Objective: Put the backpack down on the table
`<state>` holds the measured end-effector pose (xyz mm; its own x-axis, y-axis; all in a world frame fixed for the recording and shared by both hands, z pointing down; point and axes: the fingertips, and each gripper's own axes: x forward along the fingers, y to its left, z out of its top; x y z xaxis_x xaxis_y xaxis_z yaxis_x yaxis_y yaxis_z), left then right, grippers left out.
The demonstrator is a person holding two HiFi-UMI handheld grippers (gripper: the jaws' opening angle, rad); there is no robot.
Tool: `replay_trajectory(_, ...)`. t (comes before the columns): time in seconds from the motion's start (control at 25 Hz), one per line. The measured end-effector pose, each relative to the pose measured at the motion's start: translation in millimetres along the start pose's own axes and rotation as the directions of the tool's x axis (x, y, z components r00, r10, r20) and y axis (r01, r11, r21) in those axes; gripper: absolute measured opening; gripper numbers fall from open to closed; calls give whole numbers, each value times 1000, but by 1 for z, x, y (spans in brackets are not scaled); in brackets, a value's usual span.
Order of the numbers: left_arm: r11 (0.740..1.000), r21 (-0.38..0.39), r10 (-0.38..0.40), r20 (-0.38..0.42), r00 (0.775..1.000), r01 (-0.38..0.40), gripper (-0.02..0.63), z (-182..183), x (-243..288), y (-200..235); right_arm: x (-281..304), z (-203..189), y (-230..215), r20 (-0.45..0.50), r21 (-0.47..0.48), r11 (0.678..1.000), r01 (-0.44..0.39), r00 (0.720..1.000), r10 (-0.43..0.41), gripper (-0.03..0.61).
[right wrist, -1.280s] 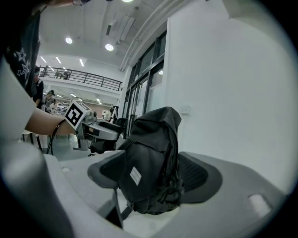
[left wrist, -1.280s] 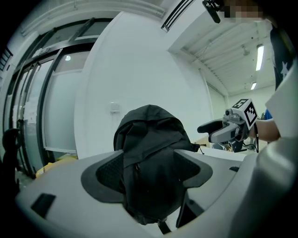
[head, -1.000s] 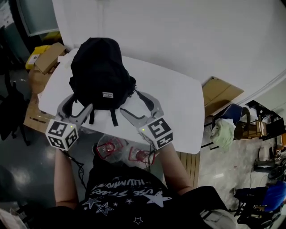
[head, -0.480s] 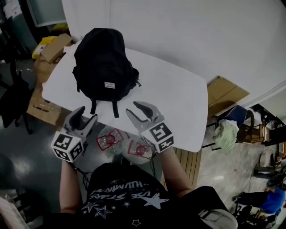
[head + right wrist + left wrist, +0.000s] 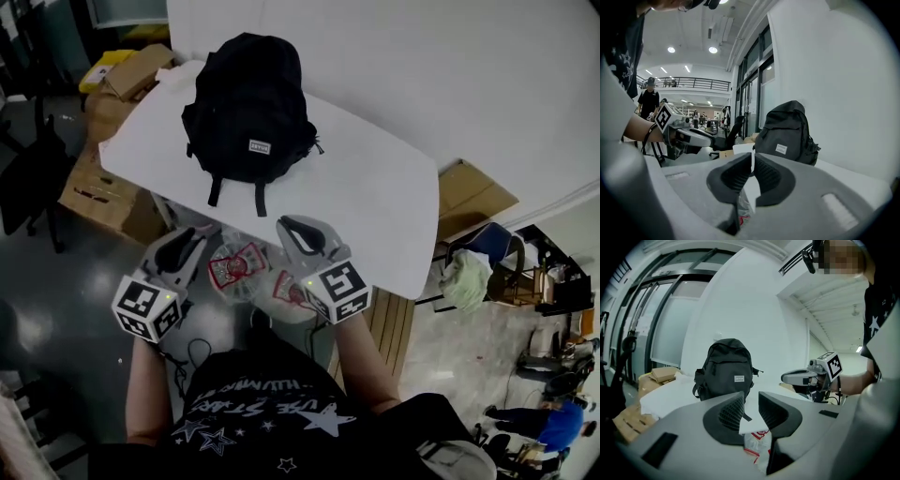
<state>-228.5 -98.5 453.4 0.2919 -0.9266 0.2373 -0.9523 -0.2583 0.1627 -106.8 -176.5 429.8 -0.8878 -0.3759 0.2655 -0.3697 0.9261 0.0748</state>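
Now the black backpack (image 5: 251,108) stands upright on the desk (image 5: 375,206). Both have just been closing, empty: left tongs (image 5: 192,235) slightly released, right tongs (image 5: 289,227) clenched.

Looks like a big open work hall in an office-type building, not a home: mezzanine railing (image 5: 701,83) under ceiling downlights (image 5: 713,49), tall glazed wall (image 5: 665,329), bare polished floor (image 5: 56,291). Plain white table (image 5: 375,197) with cardboard boxes (image 5: 139,69) beside it, loose cables (image 5: 192,354) on the floor, an office chair (image 5: 734,127), people (image 5: 648,101) standing far back
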Motion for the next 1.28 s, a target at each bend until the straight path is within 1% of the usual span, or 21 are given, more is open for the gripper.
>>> replay_trajectory(0.08,1000,-1,4,5,1000,-4,96,-2,-15,-5,-7,1,18,-1,-4,1000,0,1000,0,8)
replay_trajectory(0.16,1000,2,5,6,1000,-5,54,-5,-29,-13,-15,0,33,-8,-10,1000,-6,1000,6,2)
replay_trajectory(0.2,1000,5,6,2,1000,-6,54,-6,-35,-17,-20,-1,39,-14,-15,1000,-6,1000,6,1)
replay_trajectory(0.24,1000,5,6,-5,1000,-6,39,-9,-41,-21,-25,-2,45,-20,-20,1000,-6,1000,6,0)
replay_trajectory(0.28,1000,2,6,-13,1000,-6,8,-11,-48,-26,-30,-3,51,-24,-23,1000,-6,1000,5,0)
replay_trajectory(0.48,1000,-11,-23,-47,999,23,8,-31,-78,-50,-56,-12,85,-50,-37,999,3,999,-5,0)
replay_trajectory(0.68,999,-9,-50,-61,997,50,8,-49,-98,-70,-76,-32,108,-101,-51,998,39,994,-44,0)
replay_trajectory(0.76,998,-9,-59,-61,996,59,8,-55,-103,-78,-84,-33,115,-97,-46,998,49,994,-53,0)
replay_trajectory(0.92,996,-5,-88,-63,994,88,8,-66,-109,-93,-95,-32,127,-58,-52,996,74,995,-77,0)
replay_trajectory(1.0,995,3,-100,-73,992,101,8,-73,-108,-101,-98,-34,135,-58,-55,996,66,996,-70,0)
replay_trajectory(1.12,995,4,-102,-72,992,103,8,-76,-106,-111,-100,-40,142,-84,-65,997,43,995,-49,0)
replay_trajectory(1.28,997,16,-80,-84,993,82,8,-77,-103,-123,-105,-48,135,-105,-57,998,29,994,-34,-1)
